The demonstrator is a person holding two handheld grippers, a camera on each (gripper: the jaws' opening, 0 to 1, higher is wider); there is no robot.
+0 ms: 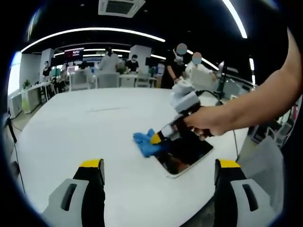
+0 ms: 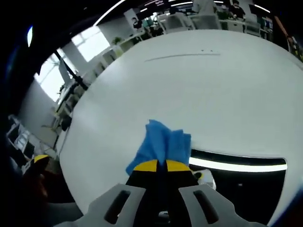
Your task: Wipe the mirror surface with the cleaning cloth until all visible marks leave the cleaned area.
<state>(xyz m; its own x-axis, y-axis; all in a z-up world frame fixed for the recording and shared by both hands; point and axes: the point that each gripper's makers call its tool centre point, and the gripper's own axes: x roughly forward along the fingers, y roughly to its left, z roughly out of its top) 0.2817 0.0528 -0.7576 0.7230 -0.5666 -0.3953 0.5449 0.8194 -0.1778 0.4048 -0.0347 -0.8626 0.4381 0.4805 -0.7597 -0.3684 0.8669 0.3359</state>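
- Here the right gripper (image 2: pixel 161 166), jaws closed on the cloth (image 2: pixel 162 143), could shove the mirror (image 1: pixel 185 153) off the table (image 1: pixel 94 127) edge.
- Meanwhile the left gripper (image 1: pixel 158 172) hangs wide open, holding nothing and steadying nothing.

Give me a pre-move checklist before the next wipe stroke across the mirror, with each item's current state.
1. Cloth gripped: ok. The right gripper is shut on the blue cloth.
2. Cloth at the mirror: ok. It sits at the edge of the mirror.
3. Mirror flat on the white table: ok.
4. Left gripper out of the way: ok. It is open, holding nothing, back from the mirror.
5. Marks remaining on the glass: cannot tell; reflections hide the surface.
6. Mirror and cloth both visible: ok.
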